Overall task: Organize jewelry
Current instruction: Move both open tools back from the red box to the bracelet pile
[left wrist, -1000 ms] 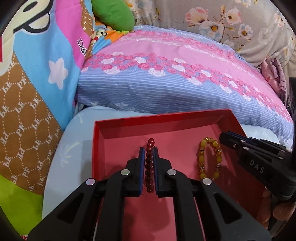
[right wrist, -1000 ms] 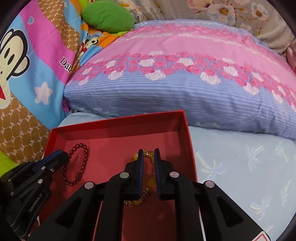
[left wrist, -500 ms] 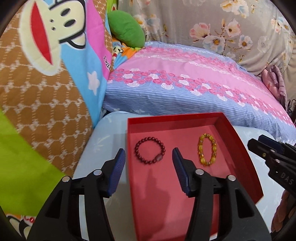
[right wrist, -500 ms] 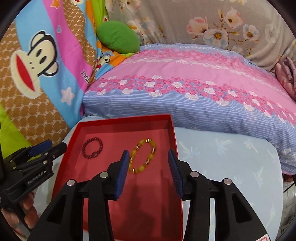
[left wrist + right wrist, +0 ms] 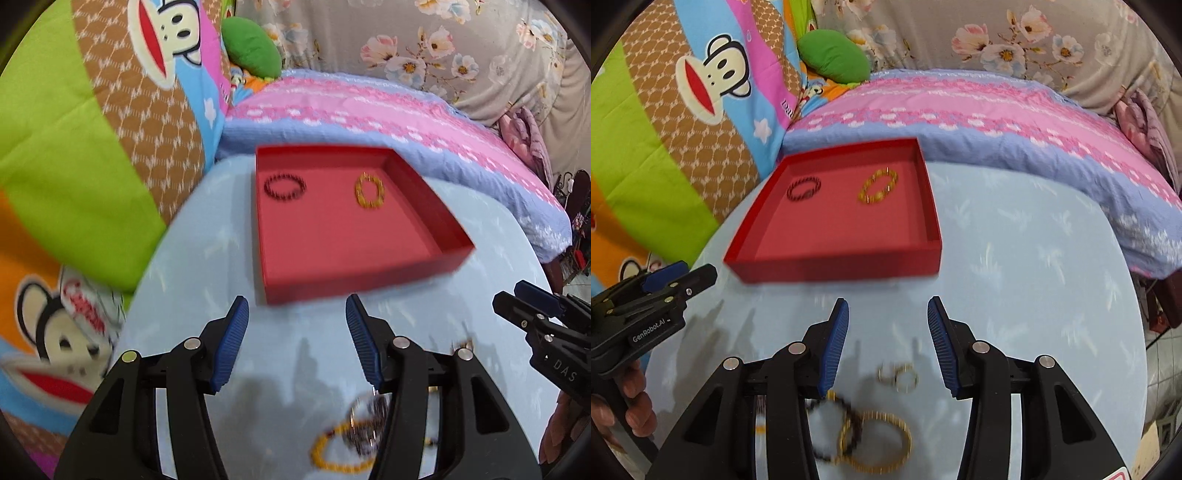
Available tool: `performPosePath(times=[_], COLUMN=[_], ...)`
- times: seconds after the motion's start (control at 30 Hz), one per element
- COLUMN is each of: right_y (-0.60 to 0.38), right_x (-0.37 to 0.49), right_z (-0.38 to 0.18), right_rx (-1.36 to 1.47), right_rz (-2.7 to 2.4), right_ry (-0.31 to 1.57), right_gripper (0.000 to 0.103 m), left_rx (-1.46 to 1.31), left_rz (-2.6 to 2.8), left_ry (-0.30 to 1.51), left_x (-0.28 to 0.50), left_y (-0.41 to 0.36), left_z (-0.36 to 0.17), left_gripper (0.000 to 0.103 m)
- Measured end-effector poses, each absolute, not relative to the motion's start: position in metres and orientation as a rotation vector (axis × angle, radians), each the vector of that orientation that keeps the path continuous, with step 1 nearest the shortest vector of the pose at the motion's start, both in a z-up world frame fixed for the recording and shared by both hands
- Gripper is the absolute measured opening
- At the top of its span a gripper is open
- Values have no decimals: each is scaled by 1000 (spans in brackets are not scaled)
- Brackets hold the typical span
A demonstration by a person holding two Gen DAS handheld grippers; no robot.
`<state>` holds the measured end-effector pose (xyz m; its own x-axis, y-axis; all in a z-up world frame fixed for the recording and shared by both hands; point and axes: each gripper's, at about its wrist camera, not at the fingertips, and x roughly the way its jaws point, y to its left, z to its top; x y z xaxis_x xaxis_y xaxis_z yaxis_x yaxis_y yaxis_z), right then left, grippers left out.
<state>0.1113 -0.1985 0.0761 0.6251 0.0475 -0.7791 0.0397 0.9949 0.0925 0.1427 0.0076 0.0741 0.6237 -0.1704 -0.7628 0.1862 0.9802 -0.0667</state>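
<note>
Both grippers, left point(image 5: 297, 334) & right point(image 5: 888, 334), pulled back, jaws open; bracelets left in tray point(image 5: 831, 264).

Red tray point(image 5: 827, 264) sits on the light blue tabletop, open, shallow. Inside at far end: dark red bead bracelet point(image 5: 804, 188) left, yellow bead bracelet point(image 5: 878, 186) right, well apart, both flat. Near edge: blurred pile of loose jewelry point(image 5: 866, 437) — gold bangles, dark bead strand, small rings point(image 5: 899, 376).
</note>
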Motion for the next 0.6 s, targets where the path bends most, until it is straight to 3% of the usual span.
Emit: performPosePath(times=[0.27, 0.4, 0.6], right_y=[-196, -193, -191], right_x=[53, 33, 19], right_z=[43, 29, 20], right_rx=[149, 151, 163], right_rz=[-3, -5, -3], right_ry=[978, 1015, 1038], right_gripper=[44, 44, 44], left_rx=[8, -3, 6], left_rz=[-227, -242, -262], left_ry=[945, 943, 958], left_x=[82, 59, 46], left_y=[12, 13, 3], left_z=[42, 38, 32], left_gripper=[52, 65, 65])
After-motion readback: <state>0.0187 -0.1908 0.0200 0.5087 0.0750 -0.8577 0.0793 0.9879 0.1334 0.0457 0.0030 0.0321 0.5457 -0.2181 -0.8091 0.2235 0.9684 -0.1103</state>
